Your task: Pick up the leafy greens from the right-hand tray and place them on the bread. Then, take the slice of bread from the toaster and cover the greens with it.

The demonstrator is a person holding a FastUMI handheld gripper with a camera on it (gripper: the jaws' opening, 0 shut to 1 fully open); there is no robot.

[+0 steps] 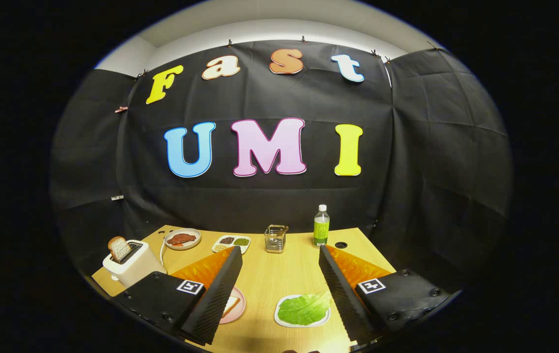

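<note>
Two fingers of the tongs (279, 287) standing wide apart, gripping nothing | greens (304, 309) lying on tray (284, 321) between them | toast (119, 248) sticking up from toaster (135, 267)

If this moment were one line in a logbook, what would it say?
stage: start | jaws: open, nothing held | leafy greens: on tray between jaws | bread: on pink plate | toaster: slice inside

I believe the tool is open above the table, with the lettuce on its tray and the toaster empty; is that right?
Not quite: the toaster is not empty; a bread slice stands in its slot, as the gripper view shows. The tool is open, and the lettuce lies on its tray.
</note>
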